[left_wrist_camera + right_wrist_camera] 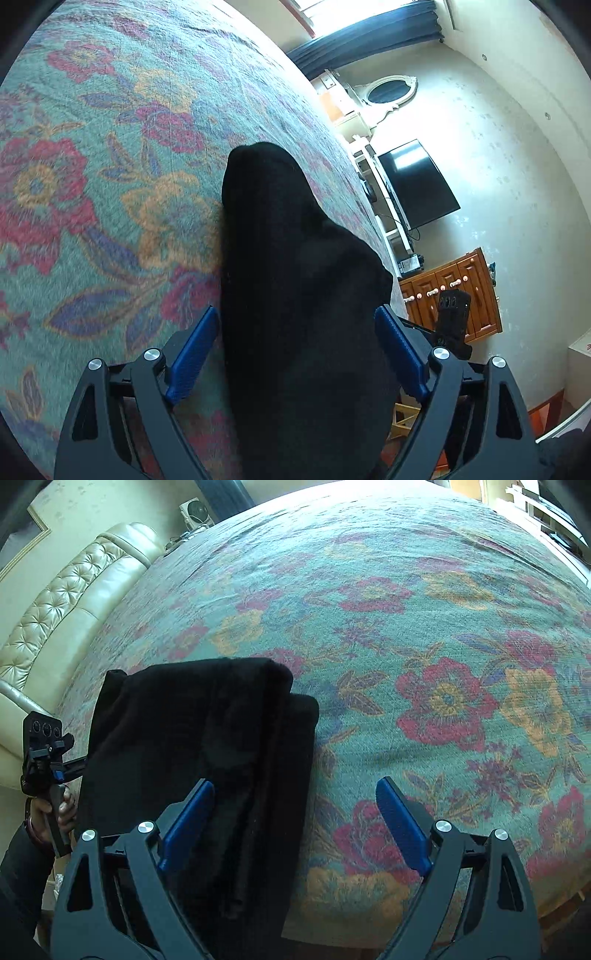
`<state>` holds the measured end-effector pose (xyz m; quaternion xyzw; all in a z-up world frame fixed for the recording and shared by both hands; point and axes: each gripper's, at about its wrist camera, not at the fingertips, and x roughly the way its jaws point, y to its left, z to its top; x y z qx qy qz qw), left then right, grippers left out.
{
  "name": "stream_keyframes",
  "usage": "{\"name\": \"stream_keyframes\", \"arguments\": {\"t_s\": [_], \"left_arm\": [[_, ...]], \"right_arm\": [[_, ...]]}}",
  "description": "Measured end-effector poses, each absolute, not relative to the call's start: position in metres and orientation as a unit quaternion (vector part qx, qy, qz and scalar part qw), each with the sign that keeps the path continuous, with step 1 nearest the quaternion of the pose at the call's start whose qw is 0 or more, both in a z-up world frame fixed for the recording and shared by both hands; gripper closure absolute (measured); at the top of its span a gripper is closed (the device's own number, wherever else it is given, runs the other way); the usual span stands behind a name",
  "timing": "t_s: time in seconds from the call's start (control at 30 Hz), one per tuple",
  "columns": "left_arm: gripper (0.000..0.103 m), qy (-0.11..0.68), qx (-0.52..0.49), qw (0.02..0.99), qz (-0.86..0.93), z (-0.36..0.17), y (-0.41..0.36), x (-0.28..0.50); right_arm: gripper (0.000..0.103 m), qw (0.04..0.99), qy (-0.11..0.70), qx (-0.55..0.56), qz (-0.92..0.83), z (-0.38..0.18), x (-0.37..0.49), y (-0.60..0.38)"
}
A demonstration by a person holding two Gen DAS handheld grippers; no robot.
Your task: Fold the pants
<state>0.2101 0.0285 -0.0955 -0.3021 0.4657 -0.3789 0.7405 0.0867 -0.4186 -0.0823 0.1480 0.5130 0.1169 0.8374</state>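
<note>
The black pants (199,738) lie folded in a stacked bundle on the floral bedspread (424,646), near the bed's edge. In the left wrist view the pants (295,277) fill the gap between my left gripper's (295,332) open blue pads (192,358); the pads stand apart from the cloth sides. My right gripper (295,812) is open above the bundle's right edge, its left pad (188,823) over the cloth, its right pad (402,823) over the bedspread. The left gripper's body (44,746) and the hand holding it show at the bundle's left side.
A cream tufted headboard (55,609) runs along the bed's far left. Beyond the bed edge stand a television (417,184), a white shelf unit (384,206) and a wooden drawer cabinet (454,295). The right gripper's body (452,325) shows by the cabinet.
</note>
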Motion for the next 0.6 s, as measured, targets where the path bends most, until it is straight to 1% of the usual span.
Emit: {"name": "stream_keyframes", "arguments": {"t_s": [0.13,0.2,0.3,0.37,0.5,0.6], "left_arm": [[0.018,0.468,-0.297,0.74,-0.382,-0.096,0.032,0.185],[0.017,0.468,-0.279,0.746,-0.382,-0.097,0.028,0.179],[0.017,0.467,-0.221,0.769,-0.377,-0.097,0.015,0.171],[0.015,0.47,-0.195,0.777,-0.371,-0.097,0.008,0.169],[0.014,0.477,-0.193,0.777,-0.363,-0.1,0.008,0.176],[0.014,0.475,-0.194,0.777,-0.364,-0.1,0.007,0.176]], "right_arm": [[0.014,0.826,0.519,0.177,0.128,-0.087,0.068,-0.423],[0.014,0.823,0.521,0.191,0.126,-0.089,0.063,-0.424],[0.014,0.83,0.515,0.176,0.12,-0.087,0.055,-0.418],[0.013,0.835,0.514,0.16,0.117,-0.084,0.05,-0.412],[0.012,0.842,0.512,0.125,0.114,-0.083,0.043,-0.404],[0.009,0.841,0.514,0.125,0.113,-0.086,0.04,-0.407]]}}
